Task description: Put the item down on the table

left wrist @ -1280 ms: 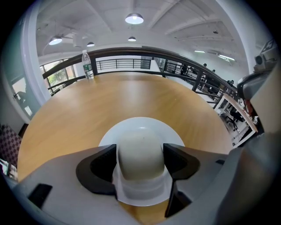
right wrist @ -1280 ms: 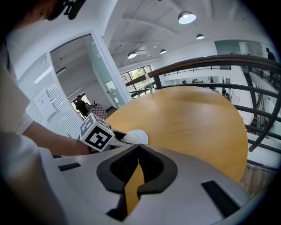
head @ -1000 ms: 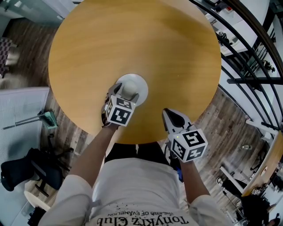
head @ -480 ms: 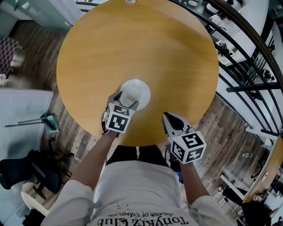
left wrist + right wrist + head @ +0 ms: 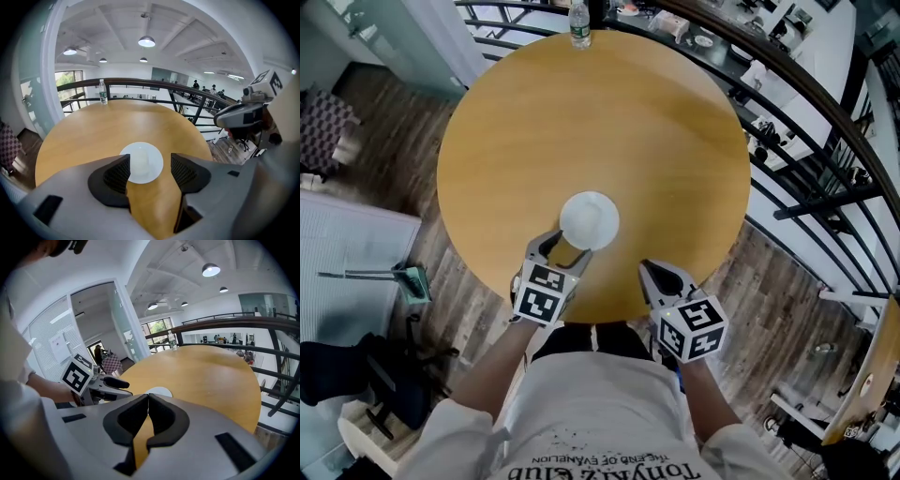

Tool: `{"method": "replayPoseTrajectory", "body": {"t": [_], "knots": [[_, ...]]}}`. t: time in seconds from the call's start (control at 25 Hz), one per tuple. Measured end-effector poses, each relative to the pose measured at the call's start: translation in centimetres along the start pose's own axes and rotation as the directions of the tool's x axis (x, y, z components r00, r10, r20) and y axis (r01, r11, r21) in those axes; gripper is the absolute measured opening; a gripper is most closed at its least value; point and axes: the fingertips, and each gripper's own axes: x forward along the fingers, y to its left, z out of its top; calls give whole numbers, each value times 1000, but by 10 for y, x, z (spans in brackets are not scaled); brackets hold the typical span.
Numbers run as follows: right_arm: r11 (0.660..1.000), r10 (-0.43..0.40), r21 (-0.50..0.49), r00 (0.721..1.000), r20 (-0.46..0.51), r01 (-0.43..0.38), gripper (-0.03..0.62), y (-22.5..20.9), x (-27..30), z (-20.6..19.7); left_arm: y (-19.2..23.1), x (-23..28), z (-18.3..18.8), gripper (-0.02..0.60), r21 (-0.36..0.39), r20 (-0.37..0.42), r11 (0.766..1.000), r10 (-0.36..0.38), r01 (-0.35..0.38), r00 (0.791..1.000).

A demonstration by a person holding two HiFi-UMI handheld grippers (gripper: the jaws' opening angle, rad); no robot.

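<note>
Leaving the white round ceramic dish [image 5: 589, 220] lower-centre on the round wooden table [image 5: 581, 112]; holding the left gripper [image 5: 563, 249] apart, just narrowing on nothing, the right gripper [image 5: 654, 275] pinched together, empty; calling for backing straight off.

Left claw [image 5: 564, 247] pulled back off white item [image 5: 589, 219]; jaws just closing slightly, nothing between.
</note>
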Motion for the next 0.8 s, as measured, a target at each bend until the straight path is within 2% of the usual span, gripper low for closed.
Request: {"method": "replayPoseTrajectory", "body": {"t": [0.24, 0.56, 0.8], "knots": [[1000, 16, -7, 1000, 9, -16, 26, 22, -17, -2, -21, -47, -4, 222, -39, 43, 998, -52, 54, 998], [999, 11, -31, 999, 35, -10, 26, 26, -31, 5, -37, -90, 1, 82, -27, 121, 1000, -6, 10, 993], [999, 23, -48, 998, 54, -21, 26, 32, -30, 14, -44, -100, 3, 32, -25, 136, 1000, -12, 16, 991]]}}
